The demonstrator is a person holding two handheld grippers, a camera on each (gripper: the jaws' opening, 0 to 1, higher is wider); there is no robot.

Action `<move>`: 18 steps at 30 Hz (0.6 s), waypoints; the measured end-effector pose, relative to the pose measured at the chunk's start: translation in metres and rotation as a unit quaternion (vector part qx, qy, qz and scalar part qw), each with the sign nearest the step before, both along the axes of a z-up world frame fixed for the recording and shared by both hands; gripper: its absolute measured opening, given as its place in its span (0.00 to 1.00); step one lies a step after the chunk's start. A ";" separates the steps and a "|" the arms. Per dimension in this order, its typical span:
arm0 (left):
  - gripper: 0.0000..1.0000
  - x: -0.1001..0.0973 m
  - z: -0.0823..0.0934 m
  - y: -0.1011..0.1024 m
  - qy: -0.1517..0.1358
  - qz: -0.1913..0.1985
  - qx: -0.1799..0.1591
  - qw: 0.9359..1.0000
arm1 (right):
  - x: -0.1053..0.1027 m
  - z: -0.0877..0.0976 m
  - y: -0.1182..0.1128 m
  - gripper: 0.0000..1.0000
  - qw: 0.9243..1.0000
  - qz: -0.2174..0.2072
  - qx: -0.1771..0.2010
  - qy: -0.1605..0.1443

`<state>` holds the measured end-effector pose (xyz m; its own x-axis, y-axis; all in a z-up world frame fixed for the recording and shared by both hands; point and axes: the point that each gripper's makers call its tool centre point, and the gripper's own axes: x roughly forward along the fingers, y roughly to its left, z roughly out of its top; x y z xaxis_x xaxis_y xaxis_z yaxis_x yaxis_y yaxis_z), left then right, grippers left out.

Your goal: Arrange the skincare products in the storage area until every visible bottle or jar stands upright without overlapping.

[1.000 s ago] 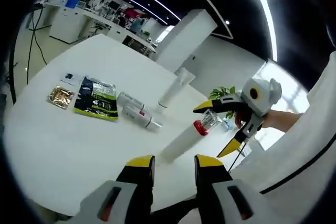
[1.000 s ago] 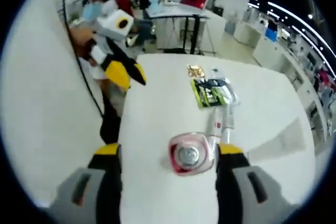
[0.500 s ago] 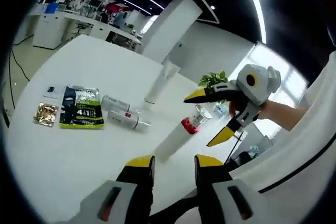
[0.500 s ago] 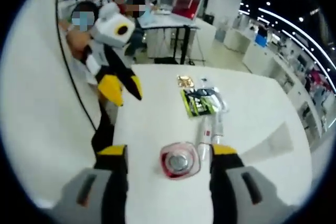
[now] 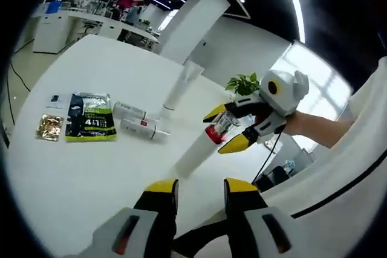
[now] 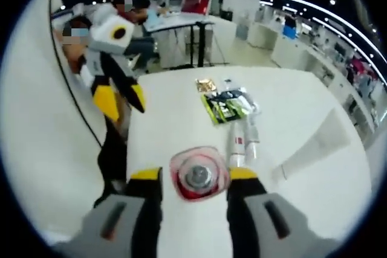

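Right gripper (image 6: 195,176) holds the red-capped jar (image 6: 198,175).
It pinches the jar above the tabletop (image 5: 91,167). 2 tubes (image 5: 138,121) lie flat nearer the open left gripper (image 5: 198,188).

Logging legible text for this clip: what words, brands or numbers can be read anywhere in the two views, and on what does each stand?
"4 1", large white characters with an unclear mark between them, on the green-and-black sachet.
Smaller print on that sachet: too blurred to read.
Red label patch on the lying white bottles: too small to read.
Gold packet and small card: nothing legible.
Red-capped jar: no text visible.
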<state>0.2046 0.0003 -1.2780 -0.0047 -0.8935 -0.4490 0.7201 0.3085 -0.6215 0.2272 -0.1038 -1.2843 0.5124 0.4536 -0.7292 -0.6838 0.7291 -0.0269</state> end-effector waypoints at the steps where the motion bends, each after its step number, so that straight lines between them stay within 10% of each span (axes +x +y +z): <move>1: 0.31 0.001 0.000 0.000 0.000 0.000 0.001 1.000 | 0.000 -0.001 -0.002 0.35 1.000 -0.009 -0.001 0.002; 8: 0.31 0.011 0.000 -0.002 -0.001 -0.008 0.008 1.000 | 0.000 -0.014 -0.010 0.43 0.995 -0.092 0.032 -0.010; 13: 0.30 0.010 0.003 -0.010 -0.007 -0.030 0.012 0.999 | -0.003 -0.034 -0.014 0.43 0.980 -0.174 0.099 0.017; 18: 0.30 0.015 0.002 -0.016 -0.009 -0.045 0.020 0.999 | 0.006 -0.034 -0.015 0.41 0.966 -0.218 0.135 -0.022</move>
